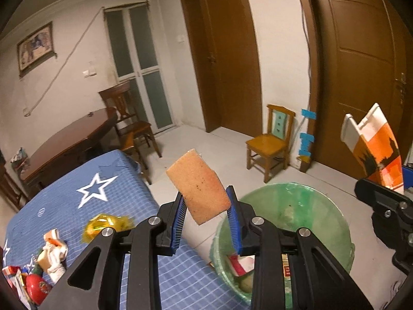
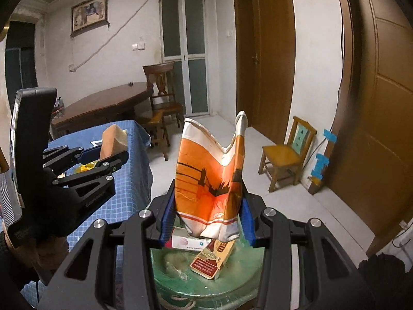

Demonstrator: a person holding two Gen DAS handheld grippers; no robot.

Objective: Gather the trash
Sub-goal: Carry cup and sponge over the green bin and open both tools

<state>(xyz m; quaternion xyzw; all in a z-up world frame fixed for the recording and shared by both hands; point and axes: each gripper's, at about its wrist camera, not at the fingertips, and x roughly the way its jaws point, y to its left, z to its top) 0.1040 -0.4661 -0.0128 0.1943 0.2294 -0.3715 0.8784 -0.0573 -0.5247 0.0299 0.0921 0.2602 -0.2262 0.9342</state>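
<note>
With the left gripper point(image 1: 206, 206) clamped on an orange sponge point(image 1: 198, 186) near the green-lined bin's point(image 1: 333, 222) left rim and the right gripper point(image 2: 206, 217) clamped on a crumpled orange carton point(image 2: 211, 180) above it, each should probably be centred over the opening before its fingers part.

The bin point(image 1: 333, 222) stands on the floor just right of the table point(image 1: 64, 201), a small chair point(image 1: 271, 144) behind it.
</note>
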